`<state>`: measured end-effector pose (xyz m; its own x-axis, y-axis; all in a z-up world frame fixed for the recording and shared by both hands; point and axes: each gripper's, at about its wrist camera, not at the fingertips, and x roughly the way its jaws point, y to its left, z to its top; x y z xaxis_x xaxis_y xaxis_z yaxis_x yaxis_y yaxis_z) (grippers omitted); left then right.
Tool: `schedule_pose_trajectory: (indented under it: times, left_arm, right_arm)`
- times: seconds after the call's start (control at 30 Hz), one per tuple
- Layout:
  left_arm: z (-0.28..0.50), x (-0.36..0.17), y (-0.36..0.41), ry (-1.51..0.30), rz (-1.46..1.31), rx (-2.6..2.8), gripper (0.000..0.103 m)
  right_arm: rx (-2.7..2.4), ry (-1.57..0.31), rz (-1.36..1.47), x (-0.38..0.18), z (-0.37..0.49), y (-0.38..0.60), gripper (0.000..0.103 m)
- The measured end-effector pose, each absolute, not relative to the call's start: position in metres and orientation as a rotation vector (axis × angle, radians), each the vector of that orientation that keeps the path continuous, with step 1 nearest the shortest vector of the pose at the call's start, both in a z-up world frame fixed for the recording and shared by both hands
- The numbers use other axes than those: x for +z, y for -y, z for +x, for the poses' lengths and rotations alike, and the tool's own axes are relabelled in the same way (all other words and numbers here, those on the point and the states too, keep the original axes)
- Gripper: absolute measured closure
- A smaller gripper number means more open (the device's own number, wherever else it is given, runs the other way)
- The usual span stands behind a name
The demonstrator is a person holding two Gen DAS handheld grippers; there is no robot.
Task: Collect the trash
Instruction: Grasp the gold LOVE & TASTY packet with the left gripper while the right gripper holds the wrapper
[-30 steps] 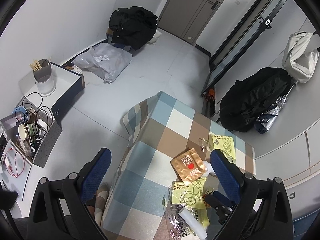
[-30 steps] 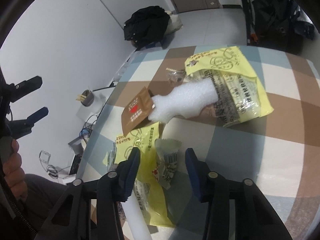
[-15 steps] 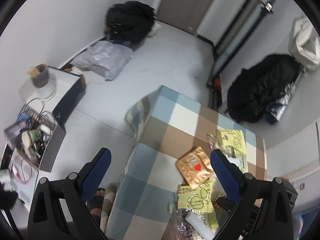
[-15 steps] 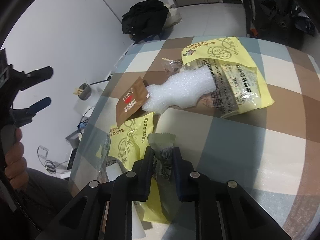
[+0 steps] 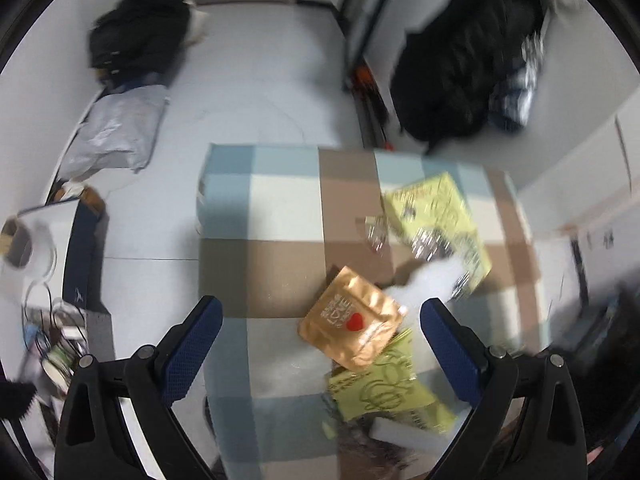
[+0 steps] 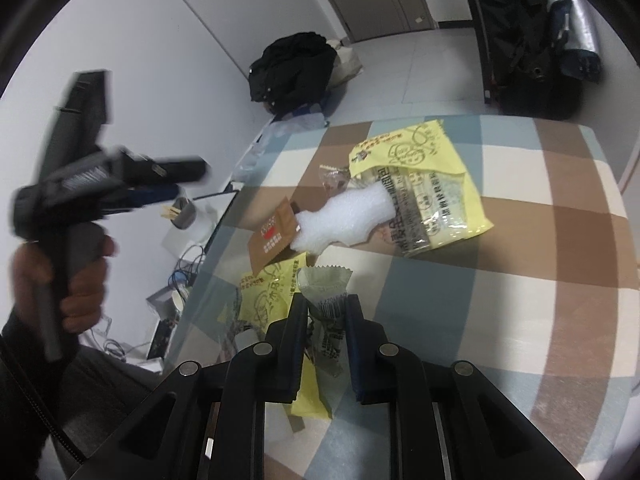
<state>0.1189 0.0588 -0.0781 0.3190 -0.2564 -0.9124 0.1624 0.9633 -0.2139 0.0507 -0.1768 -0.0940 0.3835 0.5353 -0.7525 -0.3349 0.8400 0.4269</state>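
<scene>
While your right gripper pinches the pale wrapper, lift straight up off the counter; left gripper hangs spread, at nine o'clock.

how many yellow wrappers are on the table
2. A large yellow wrapper lies at the far side, partly under the white foam piece. A smaller one sits near the right gripper. More may be hidden.

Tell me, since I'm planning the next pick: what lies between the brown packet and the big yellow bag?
White foam lies there, overlapping both the brown packet and the big yellow bag. The right wrist view shows it best.
</scene>
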Motion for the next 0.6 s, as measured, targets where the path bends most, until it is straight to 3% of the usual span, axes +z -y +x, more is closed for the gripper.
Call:
schedule_pose_trajectory:
  times: [0.33, 0.6]
  left_arm:
    - [0.128, -0.102, -0.055, -1.239, -0.116, -0.421, 0.005]
    - [0.117, -0.118, -0.031, -1.238, 0.120, -0.456, 0.005]
  right_arm:
    - [0.526, -1.035, 0.242, -0.094, 0.047, 0.197, 0.086]
    - [0.528, -1.039, 0.253, -0.095, 0.051, 0.197, 0.086]
